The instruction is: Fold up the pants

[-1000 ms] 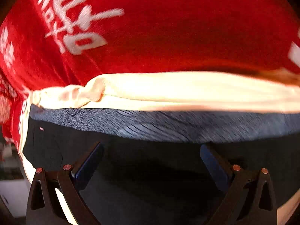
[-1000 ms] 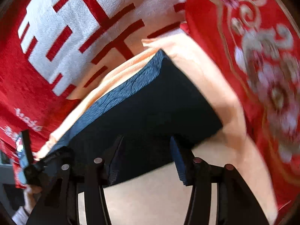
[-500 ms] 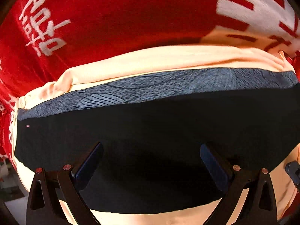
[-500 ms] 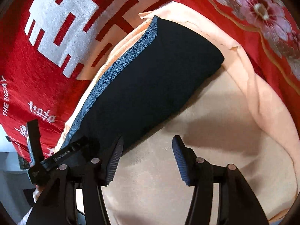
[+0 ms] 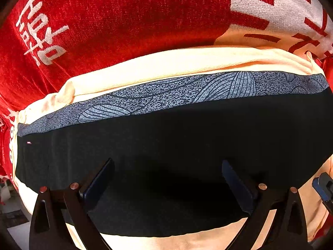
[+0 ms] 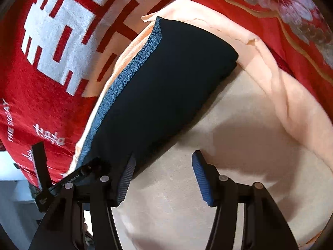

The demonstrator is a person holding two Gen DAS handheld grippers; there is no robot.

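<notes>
Left claw (image 5: pixel 166 187) wide, empty, hanging straight over dark folded pants (image 5: pixel 177 145) — patterned waistband (image 5: pixel 187 91) just beyond. Right claw (image 6: pixel 162 177) half spread, empty, pants up-left of it on peach cloth (image 6: pixel 229 145). Best now: square edges, press flat — no dragging.

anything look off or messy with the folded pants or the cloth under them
Nothing stands out with the pants: they lie folded in a flat, neat dark bundle, patterned grey band along one edge. The peach cloth beneath is rumpled and ridged along its far edge, rather than lying flat on the red blanket.
</notes>
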